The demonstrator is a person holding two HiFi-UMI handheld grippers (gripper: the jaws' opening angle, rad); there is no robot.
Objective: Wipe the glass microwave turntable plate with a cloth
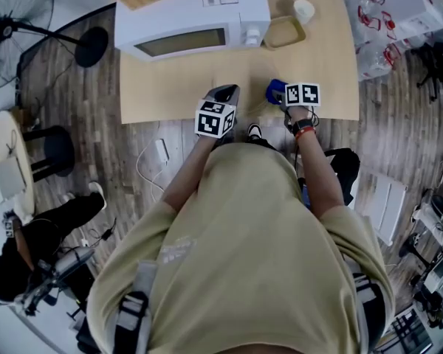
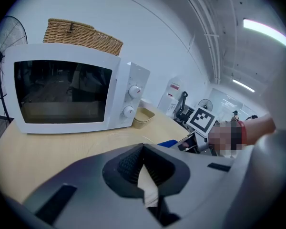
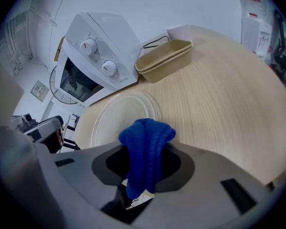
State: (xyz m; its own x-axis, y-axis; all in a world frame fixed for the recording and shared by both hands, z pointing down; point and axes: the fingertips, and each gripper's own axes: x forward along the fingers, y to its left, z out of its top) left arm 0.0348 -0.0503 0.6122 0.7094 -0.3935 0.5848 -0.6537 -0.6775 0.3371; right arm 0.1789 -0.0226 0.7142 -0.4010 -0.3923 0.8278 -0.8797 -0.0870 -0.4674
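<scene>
The clear glass turntable plate lies flat on the wooden table in front of the white microwave. It shows only faintly in the left gripper view. My right gripper is shut on a bunched blue cloth, which hangs just above the plate's near rim. In the head view that cloth sits at the tip of the right gripper. To its left, over the table's front edge, my left gripper is shut with nothing in its jaws.
The microwave has its door closed and a wicker basket on top. A tan tray and a white cup stand to its right. On the floor are a fan, a stool and a seated person.
</scene>
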